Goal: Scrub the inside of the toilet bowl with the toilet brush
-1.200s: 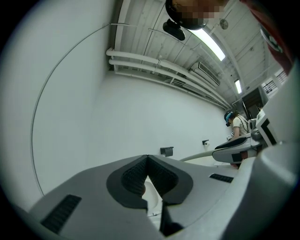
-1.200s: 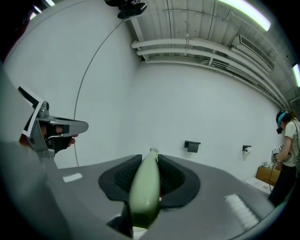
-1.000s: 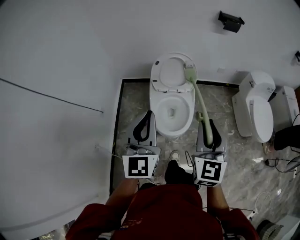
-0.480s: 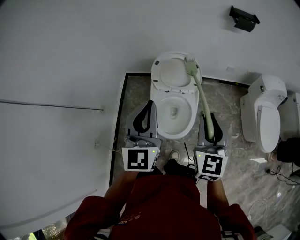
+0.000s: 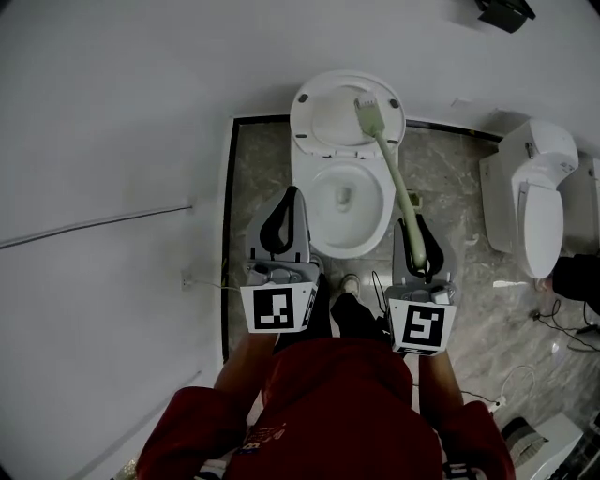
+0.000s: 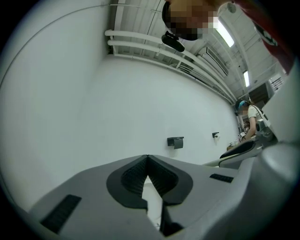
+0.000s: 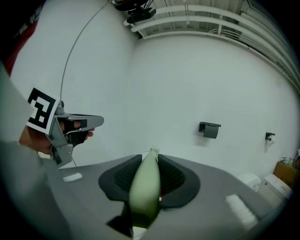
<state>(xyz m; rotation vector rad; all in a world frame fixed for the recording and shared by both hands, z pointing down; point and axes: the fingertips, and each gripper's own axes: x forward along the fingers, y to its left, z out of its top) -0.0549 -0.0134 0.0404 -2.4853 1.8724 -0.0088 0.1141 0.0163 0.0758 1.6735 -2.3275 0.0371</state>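
A white toilet (image 5: 309,220) stands ahead with its lid (image 5: 323,117) raised and the bowl open. My right gripper (image 5: 410,228) is shut on the pale green handle of the toilet brush (image 5: 397,178). The handle slants up and left, and the brush head (image 5: 369,112) hangs in front of the raised lid, above the bowl. In the right gripper view the handle (image 7: 144,190) lies clamped in my right gripper (image 7: 151,157). My left gripper (image 5: 288,206) sits at the bowl's left rim, jaws closed on nothing; its tips (image 6: 147,159) meet.
A second white toilet (image 5: 530,197) stands to the right, with cables (image 5: 562,328) on the marble floor near it. A black holder (image 5: 506,11) is fixed on the white wall behind. A white wall runs along the left past a dark floor border (image 5: 228,234).
The brush head has swung left, from the lid's right edge to in front of the lid. Both grippers have edged a little closer to the toilet.
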